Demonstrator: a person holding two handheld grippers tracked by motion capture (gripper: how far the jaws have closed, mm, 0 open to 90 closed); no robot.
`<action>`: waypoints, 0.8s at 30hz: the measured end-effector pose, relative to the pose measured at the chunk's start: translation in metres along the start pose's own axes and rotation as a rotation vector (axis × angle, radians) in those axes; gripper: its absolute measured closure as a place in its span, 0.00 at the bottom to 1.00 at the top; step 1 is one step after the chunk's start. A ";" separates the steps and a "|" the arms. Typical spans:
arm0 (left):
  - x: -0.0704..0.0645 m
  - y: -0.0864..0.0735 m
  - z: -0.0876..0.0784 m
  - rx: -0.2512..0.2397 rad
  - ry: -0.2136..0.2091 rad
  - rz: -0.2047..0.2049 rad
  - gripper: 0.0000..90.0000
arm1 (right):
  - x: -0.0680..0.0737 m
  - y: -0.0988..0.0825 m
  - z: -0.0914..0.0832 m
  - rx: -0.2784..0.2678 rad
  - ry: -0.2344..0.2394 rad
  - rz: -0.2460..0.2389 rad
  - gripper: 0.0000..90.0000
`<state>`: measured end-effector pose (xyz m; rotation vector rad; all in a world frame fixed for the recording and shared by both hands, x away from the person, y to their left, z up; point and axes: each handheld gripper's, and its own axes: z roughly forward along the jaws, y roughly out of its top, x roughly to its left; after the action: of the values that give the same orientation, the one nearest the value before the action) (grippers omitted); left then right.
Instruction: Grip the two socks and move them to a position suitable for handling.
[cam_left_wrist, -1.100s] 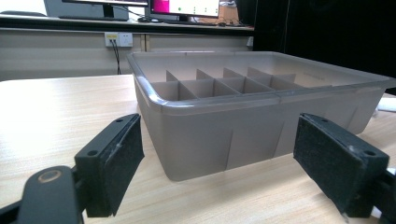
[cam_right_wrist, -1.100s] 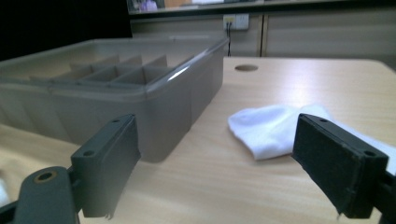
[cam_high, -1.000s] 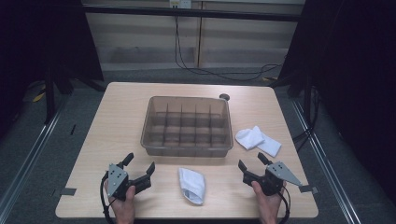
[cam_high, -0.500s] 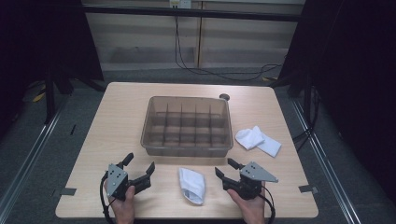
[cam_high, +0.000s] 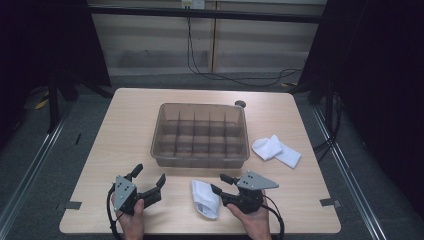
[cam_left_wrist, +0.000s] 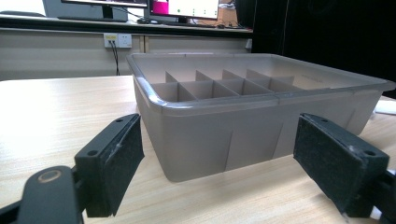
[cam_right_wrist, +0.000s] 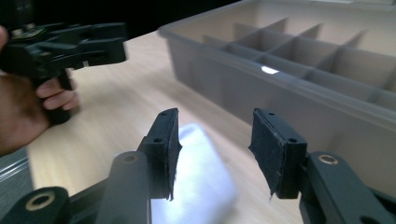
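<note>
A folded white cloth (cam_high: 205, 198) lies on the table near the front edge, between my two grippers. My right gripper (cam_high: 218, 183) points left at the cloth's right edge. Its jaws have just been closing and stand half open with nothing pressed between them. In the right gripper view the gripper (cam_right_wrist: 215, 116) hovers over the cloth (cam_right_wrist: 201, 182), which lies below and just past the pads. My left gripper (cam_high: 149, 174) rests wide open at the front left. In the left gripper view that gripper (cam_left_wrist: 219, 126) faces the bin (cam_left_wrist: 261, 98).
A translucent grey divided bin (cam_high: 200, 161) stands mid-table with bare compartments. A second white cloth (cam_high: 276, 149) lies to its right. A small dark knob (cam_high: 240, 104) sits behind the bin. My left gripper (cam_right_wrist: 70, 44) and the hand holding it show far off in the right gripper view.
My right gripper has moved left from the front right of the table to the folded cloth, and its jaws have narrowed. The left gripper has stayed where it was.
</note>
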<state>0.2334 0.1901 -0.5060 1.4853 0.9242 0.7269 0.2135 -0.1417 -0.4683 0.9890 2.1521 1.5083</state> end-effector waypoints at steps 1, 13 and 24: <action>0.000 0.000 0.000 -0.004 -0.004 -0.006 0.17 | 0.003 0.001 0.003 0.012 0.011 -0.010 0.57; 0.000 0.000 -0.001 -0.008 -0.001 -0.002 0.17 | 0.031 0.002 0.034 0.134 0.121 -0.060 0.58; 0.000 0.000 -0.001 -0.008 -0.001 -0.002 0.17 | 0.027 -0.009 0.055 0.236 0.065 -0.048 0.78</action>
<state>0.2327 0.1903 -0.5062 1.4774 0.9205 0.7275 0.2258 -0.0868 -0.4941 0.9657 2.4251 1.3030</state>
